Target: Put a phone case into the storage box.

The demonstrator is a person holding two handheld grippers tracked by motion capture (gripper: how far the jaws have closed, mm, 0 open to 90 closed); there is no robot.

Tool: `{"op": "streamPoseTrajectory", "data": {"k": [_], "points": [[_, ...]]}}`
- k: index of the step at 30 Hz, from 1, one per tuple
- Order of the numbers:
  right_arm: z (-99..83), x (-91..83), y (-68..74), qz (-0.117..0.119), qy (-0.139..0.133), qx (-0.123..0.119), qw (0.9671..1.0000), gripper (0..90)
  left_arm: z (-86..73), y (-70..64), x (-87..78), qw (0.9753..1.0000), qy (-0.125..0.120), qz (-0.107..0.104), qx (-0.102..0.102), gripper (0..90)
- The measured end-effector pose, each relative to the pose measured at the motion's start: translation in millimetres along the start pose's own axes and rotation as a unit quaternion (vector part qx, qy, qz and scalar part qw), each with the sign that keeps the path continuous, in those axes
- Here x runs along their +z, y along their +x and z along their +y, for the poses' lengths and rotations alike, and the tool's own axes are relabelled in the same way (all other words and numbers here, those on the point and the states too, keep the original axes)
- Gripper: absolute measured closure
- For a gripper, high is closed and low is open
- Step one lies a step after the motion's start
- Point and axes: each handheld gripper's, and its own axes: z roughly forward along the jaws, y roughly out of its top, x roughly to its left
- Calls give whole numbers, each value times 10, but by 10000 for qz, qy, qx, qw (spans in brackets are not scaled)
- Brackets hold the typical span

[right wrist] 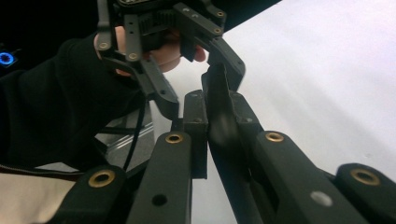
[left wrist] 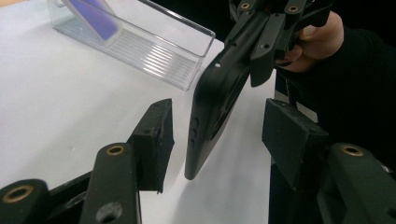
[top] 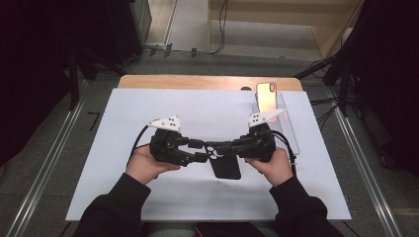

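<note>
In the right gripper view the near end of the black phone case (right wrist: 224, 140) runs out of the bottom of the picture between the two jaws, so its full length is cut off there, and its face is too dark and blurred to read any detail. The right gripper (top: 217, 146) is pressed shut on that case, one pad on each flat side. In the high view the case (top: 226, 167) hangs edge-on from those jaws, its lower part toward the person, and whether its bottom edge touches the sheet cannot be told. The left gripper (top: 200, 151) stands spread wide; in the left gripper view its two pads (left wrist: 156, 140) sit on either side of the case (left wrist: 212, 112) without touching it, the case tilted in the gap with its side buttons facing the camera. The person's hands (top: 148, 165) hold both tools close together near the middle of the table, black sleeves coming in from the near edge. Below lies a white sheet (top: 123, 148) covering most of a wooden table (top: 197, 81), whose bare strip shows at the far edge. Farther back on the right stands a clear plastic stand (top: 284, 116) holding a phone (top: 267, 97), upright and leaning. Beyond the table the room is dim, with grey floor (top: 59, 148), metal rails and cables.
</note>
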Motion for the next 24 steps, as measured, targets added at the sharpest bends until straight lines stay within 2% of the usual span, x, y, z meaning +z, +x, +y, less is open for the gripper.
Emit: {"op": "streamPoseTrajectory", "data": {"k": [4,7,10,12,14,16,20,24], "points": [[0,26,13,121,-14,-30,9999,788,-3,8,33,9999,91,-86,5,523],[0,47,22,205,32,-26,9998,788,-7,10,38,9999,69,-147,41,579],[-3,69,17,306,37,-21,9995,788,-18,8,23,9996,13,-210,173,660],[-5,78,6,362,25,-10,9993,788,-28,3,13,9995,-35,-204,259,682],[-7,79,-4,414,14,40,9991,788,-31,2,4,9992,-5,-279,286,714],[-12,76,-20,463,-4,49,9989,786,-32,-4,-5,9991,14,-269,330,751],[-15,67,-30,567,-7,91,9983,778,-22,-4,-17,9991,34,-345,259,769],[-15,64,-23,492,4,88,9987,729,-17,-17,-21,9989,74,-382,275,776]]}}
